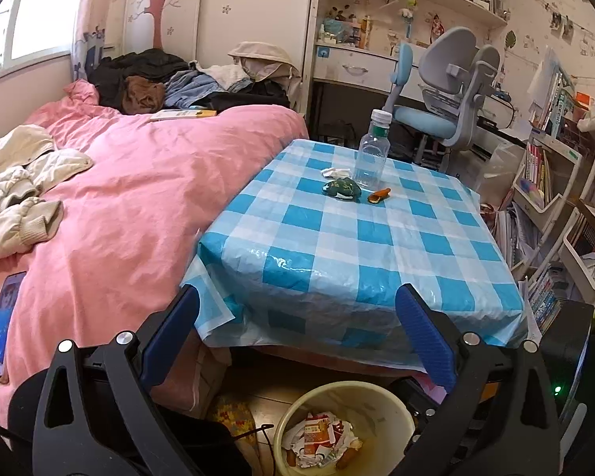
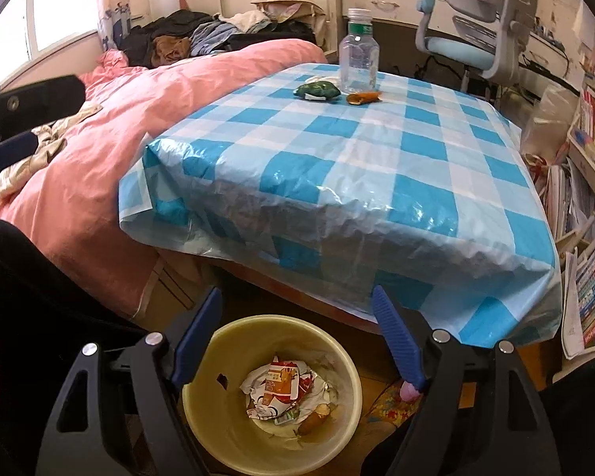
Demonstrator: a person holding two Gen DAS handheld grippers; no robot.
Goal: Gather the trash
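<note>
A yellow waste bin (image 1: 380, 400) (image 2: 349, 380) stands on the floor under the table's near edge, with a crumpled red-and-white wrapper (image 1: 317, 432) (image 2: 277, 388) and other scraps inside. My left gripper (image 1: 297, 291) is open and holds nothing, above and just behind the bin. My right gripper (image 2: 297, 291) is also open and holds nothing, right over the bin. At the far end of the blue checked table (image 1: 337, 246) (image 2: 357, 158) stands a clear plastic bottle (image 1: 373, 154) (image 2: 358, 63). Beside it lie a green crumpled wrapper (image 1: 342, 189) (image 2: 317, 90), an orange scrap (image 1: 379, 195) (image 2: 363, 97) and a white tissue (image 1: 335, 171).
A bed with a pink duvet (image 1: 139, 198) (image 2: 99, 127) fills the left side, with clothes and a phone (image 1: 2, 325) on it. Bookshelves (image 1: 555, 198) (image 2: 591, 150) crowd the right. A blue-grey chair (image 1: 444, 91) stands behind the table. A dark sleeve (image 2: 39, 297) is at my lower left.
</note>
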